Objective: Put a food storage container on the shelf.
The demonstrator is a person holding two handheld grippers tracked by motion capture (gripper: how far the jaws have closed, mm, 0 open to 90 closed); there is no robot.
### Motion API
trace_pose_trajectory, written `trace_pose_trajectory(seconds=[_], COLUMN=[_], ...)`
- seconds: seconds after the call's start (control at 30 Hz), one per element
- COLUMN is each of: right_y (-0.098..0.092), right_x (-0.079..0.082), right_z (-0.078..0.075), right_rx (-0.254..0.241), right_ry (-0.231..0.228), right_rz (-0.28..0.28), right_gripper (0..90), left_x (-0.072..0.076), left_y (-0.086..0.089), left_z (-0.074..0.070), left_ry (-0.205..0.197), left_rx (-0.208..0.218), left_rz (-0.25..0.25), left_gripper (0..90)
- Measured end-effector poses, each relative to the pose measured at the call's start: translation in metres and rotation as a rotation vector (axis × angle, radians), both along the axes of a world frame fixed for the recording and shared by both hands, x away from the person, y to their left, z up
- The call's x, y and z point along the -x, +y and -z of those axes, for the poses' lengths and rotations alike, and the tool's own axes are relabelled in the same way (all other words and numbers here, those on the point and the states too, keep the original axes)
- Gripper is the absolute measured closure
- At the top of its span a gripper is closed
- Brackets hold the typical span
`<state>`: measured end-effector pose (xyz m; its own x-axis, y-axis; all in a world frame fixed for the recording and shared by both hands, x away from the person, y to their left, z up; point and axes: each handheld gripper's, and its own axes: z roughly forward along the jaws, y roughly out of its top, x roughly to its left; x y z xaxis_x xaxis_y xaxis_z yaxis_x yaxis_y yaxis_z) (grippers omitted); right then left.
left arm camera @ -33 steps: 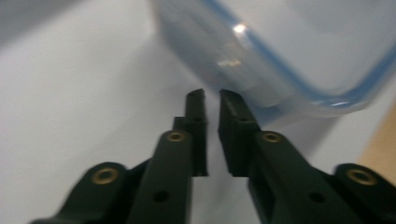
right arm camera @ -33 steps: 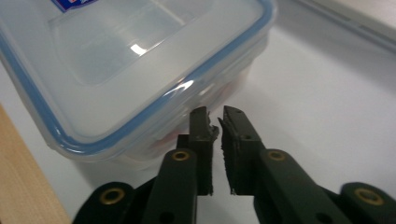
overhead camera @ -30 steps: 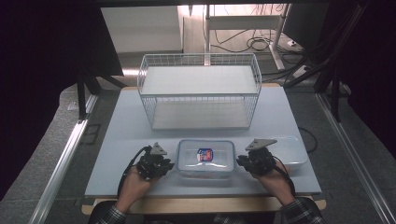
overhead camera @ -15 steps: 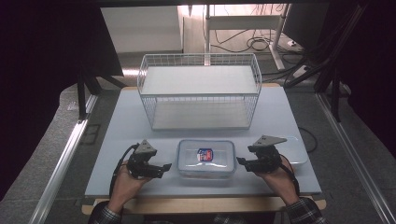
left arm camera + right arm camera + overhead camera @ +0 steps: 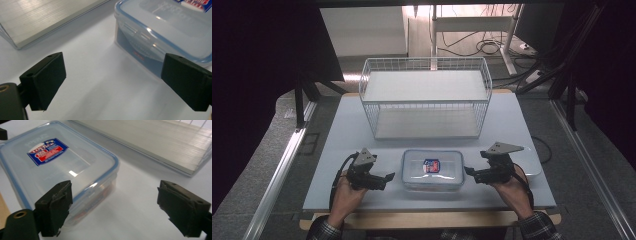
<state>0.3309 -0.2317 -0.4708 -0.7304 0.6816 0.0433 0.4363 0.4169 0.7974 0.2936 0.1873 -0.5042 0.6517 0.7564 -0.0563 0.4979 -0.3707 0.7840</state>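
A clear plastic box (image 5: 432, 170) with a blue-rimmed lid and a red and blue sticker lies at the front middle of the table. My left gripper (image 5: 387, 178) sits just left of it, pointing at its left end. Its jaws have just been opening and stand wide with nothing between them. In the left gripper view the box (image 5: 160, 30) lies ahead to the right of the left gripper (image 5: 113, 75). My right gripper (image 5: 469, 173) rests just right of the box, its jaws also just opened wide and empty. The right gripper view has the box (image 5: 57, 165) behind the left jaw of the right gripper (image 5: 117, 202).
A white wire basket (image 5: 427, 97) with a pale floor board stands behind the box at the table's back. A clear shallow tray or lid (image 5: 529, 162) lies at the right, under my right hand. The table's front edge (image 5: 432, 215) is close to both hands.
Both grippers have drawn back a little from the ends of the box, and their jaws have opened. The box has stayed in place.
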Motion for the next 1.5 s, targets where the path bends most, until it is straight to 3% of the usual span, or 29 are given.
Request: trace_pose_trajectory(seconds=[0.2,0.37,0.47,0.67,0.8,0.93,1.1,1.13,1.17,1.2,1.23,1.33,1.43,1.47,1.5], right_y=[0.007,0.016,0.02,0.024,0.027,0.03,0.036,0.036,0.037,0.037,0.037,0.037,0.032,0.03,0.027], right_x=[0.002,0.005,0.005,0.003,0.0,-0.005,-0.012,-0.014,-0.017,-0.017,-0.019,-0.021,-0.022,-0.022,-0.022], right_z=[-0.001,-0.002,-0.001,-0.003,-0.004,0.002,0.014,0.016,0.02,0.02,0.023,0.026,0.024,0.024,0.025], right_rx=[-0.014,0.007,0.01,-0.002,-0.013,-0.024,-0.031,-0.052,-0.081,-0.081,-0.103,-0.13,-0.145,-0.147,-0.168], right_ry=[-0.001,0.011,0.038,0.072,0.089,0.135,0.208,0.24,0.304,0.304,0.351,0.398,0.429,0.44,0.479], right_rz=[-0.031,-0.037,-0.04,-0.049,-0.054,-0.07,-0.079,-0.081,-0.086,-0.086,-0.1,-0.098,-0.091,-0.092,-0.082], right_gripper=[6.9,1.8,1.2,4.7,7.3,7.1,4.1,3.9,3.3,3.3,4.2,4.9,12.1,14.1,17.6], left_x=[0.0,-0.003,-0.006,-0.011,-0.017,-0.027,-0.037,-0.038,-0.04,-0.042,-0.044,-0.045,-0.042,-0.042,-0.042], left_y=[-0.007,-0.012,-0.013,-0.02,-0.025,-0.03,-0.032,-0.032,-0.032,-0.032,-0.035,-0.04,-0.04,-0.038,-0.032], left_z=[-0.005,-0.01,-0.011,-0.011,-0.01,-0.003,0.006,0.008,0.01,0.012,0.017,0.02,0.017,0.016,0.018], left_ry=[0.041,0.066,0.09,0.107,0.128,0.18,0.252,0.269,0.29,0.313,0.369,0.404,0.409,0.413,0.454], left_rx=[0.015,0.048,0.084,0.08,0.11,0.124,0.206,0.224,0.234,0.247,0.287,0.314,0.306,0.317,0.36], left_rz=[0.015,0.042,0.064,0.083,0.098,0.104,0.132,0.143,0.158,0.178,0.213,0.24,0.221,0.213,0.192], left_gripper=[4.9,3.1,3.1,4.9,5.1,4.0,1.7,1.7,1.7,1.7,2.1,5.3,5.3,8.0,14.3])
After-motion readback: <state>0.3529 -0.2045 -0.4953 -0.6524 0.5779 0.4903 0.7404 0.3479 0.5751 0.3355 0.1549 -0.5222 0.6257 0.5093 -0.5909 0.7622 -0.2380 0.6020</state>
